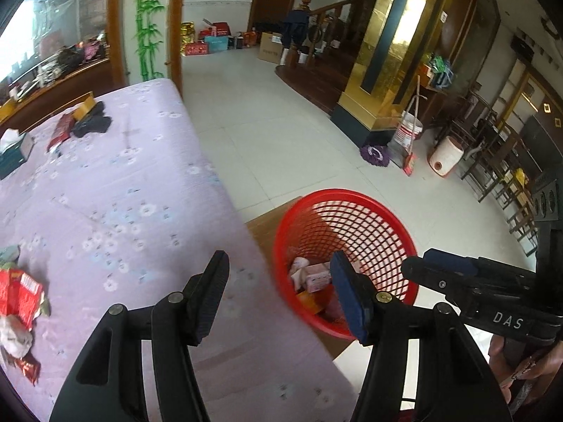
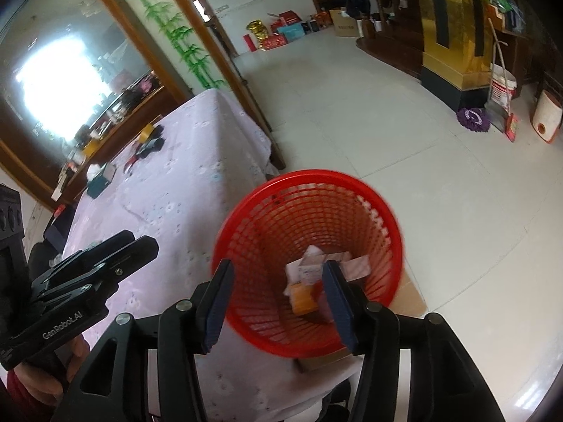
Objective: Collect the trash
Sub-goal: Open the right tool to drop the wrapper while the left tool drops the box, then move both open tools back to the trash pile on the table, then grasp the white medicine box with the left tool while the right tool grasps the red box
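Both grippers — left gripper (image 1: 278,295) and right gripper (image 2: 278,304) — gape empty above the red basket (image 2: 309,190). Wrappers (image 2: 316,274) lie inside it (crumpled scraps (image 1: 17,302) remain on the lilac cloth (image 1: 123,193) beside it).

The left gripper (image 1: 278,293) is showing matte black angular arms, each carrying round silver pivot screws, and its jaws are wearing flat pads: one ribbed and black, the other dark blue. The right gripper (image 2: 278,302) is showing the same black linkage, silver screw heads and triangular cut-outs in its outer arms, with dark blue pads lining its jaws. Seen from the left wrist camera, the right gripper's body is bearing white letters "DAS". Seen from the right wrist camera, the left gripper's black body is bearing white lettering "GenRobot.AI" and small screws. A red sleeve (image 2: 21,395) is showing beneath it.
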A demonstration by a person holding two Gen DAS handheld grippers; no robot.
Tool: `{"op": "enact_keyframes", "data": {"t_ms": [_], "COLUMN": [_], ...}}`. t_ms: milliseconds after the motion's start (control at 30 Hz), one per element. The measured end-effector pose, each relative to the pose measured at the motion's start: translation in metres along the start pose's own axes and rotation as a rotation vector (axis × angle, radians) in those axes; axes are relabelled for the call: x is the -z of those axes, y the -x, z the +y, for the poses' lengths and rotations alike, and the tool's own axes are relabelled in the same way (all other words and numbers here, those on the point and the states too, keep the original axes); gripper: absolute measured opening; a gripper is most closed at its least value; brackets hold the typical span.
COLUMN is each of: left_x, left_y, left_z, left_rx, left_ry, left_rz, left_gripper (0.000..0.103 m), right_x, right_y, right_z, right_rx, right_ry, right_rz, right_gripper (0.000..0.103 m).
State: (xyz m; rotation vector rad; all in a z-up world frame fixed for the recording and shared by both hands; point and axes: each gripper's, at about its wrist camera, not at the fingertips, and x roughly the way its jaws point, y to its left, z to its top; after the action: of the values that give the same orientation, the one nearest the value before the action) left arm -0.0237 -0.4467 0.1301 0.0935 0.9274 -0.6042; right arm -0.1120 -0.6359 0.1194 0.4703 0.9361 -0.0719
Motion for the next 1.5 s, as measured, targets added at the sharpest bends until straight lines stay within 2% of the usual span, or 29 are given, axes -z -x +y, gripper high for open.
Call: {"op": "enact_keyframes", "data": {"t_ms": [267,500,633,800,867,933,1000,1067,1267,1500], "left_x": [0.029,0.063,0.084,0.115,0.126,0.137,0.146,0.152,0.159,0.153], "left_y": [0.039,0.08,0.105,0.138,0.15,0.162,0.167,0.166,0.139,0.116], "left_z": [0.063,0.13,0.176,0.239,0.268,0.294,0.319,0.341,0.38,0.386], "left_rx": [-0.042,-0.098,-0.138,-0.245,-0.312,-0.375,-0.403,-0.419,-0.365,-0.344], "left_ry": [0.054,0.107,0.154,0.185,0.182,0.169,0.16,0.151,0.126,0.073], "left_rz": [-0.036,-0.069,-0.093,-0.117,-0.12,-0.127,-0.111,-0.093,-0.011,-0.01], "left_gripper": [0.059,0.059,0.066,0.069,0.078,0.08,0.087,0.088,0.088,0.088], "right_x": [0.014,0.038,0.053,0.066,0.069,0.073,0.075,0.076,0.077,0.078], "right_y": [-0.008,-0.026,-0.037,-0.055,-0.061,-0.065,-0.069,-0.072,-0.08,-0.092], "right_z": [0.063,0.136,0.18,0.226,0.239,0.253,0.267,0.277,0.306,0.333], "right_rx": [-0.028,-0.068,-0.093,-0.112,-0.115,-0.122,-0.124,-0.13,-0.129,-0.162], "right_ry": [0.069,0.144,0.19,0.232,0.247,0.262,0.276,0.279,0.288,0.262], "right_rz": [0.004,0.051,0.085,0.119,0.13,0.137,0.137,0.143,0.146,0.185], "right_gripper": [0.057,0.057,0.057,0.057,0.057,0.057,0.057,0.057,0.057,0.057]}}
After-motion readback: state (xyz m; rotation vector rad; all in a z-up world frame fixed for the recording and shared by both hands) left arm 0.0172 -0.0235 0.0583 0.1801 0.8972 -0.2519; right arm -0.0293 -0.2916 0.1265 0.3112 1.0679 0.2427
